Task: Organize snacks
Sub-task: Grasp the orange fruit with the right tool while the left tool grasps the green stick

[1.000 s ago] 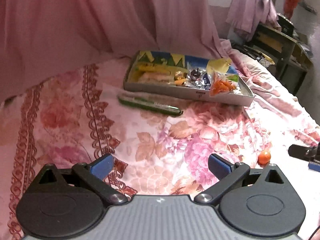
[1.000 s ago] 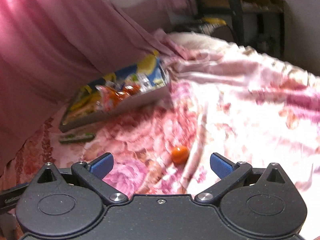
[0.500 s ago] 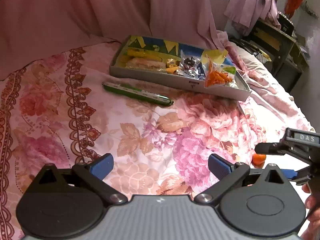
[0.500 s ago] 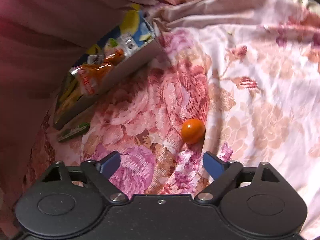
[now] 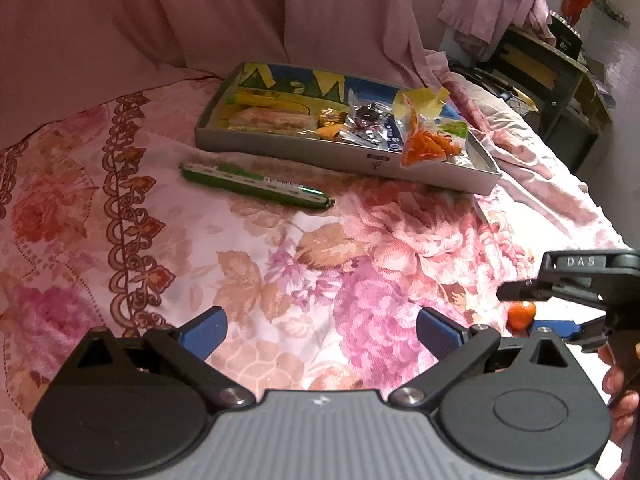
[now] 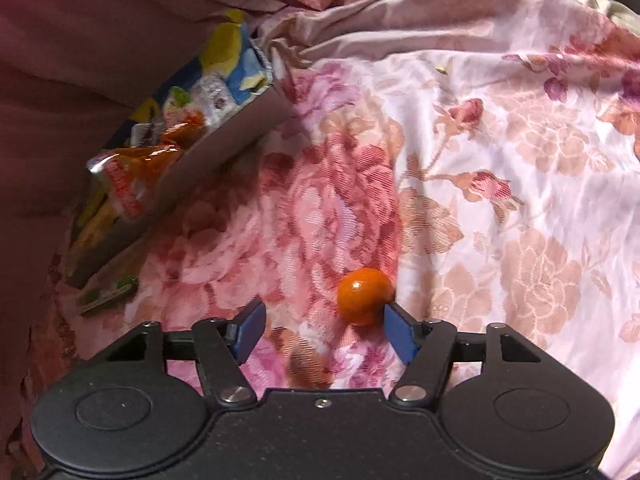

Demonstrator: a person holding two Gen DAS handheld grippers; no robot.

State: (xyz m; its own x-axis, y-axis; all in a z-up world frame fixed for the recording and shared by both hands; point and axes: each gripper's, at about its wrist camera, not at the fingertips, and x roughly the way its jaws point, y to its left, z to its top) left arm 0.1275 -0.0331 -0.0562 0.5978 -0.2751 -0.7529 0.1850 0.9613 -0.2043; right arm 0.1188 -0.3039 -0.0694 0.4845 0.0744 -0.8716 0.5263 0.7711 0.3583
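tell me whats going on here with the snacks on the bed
A person is tidying snacks into the grey cardboard tray on the floral bedspread. The right tool has just been closing around the small round orange candy, not yet gripped. The left tool hangs open, empty. A long green wrapped stick lies outside the tray.

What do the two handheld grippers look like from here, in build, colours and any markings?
Both are matte black linkage grippers with blue pads on the fingers and round silver pivot screws. The left gripper has a ribbed grey body plate; the right gripper has a plain black plate with one small centre screw. In the left wrist view the right gripper's side reads "DAS". No cables or sleeves show.
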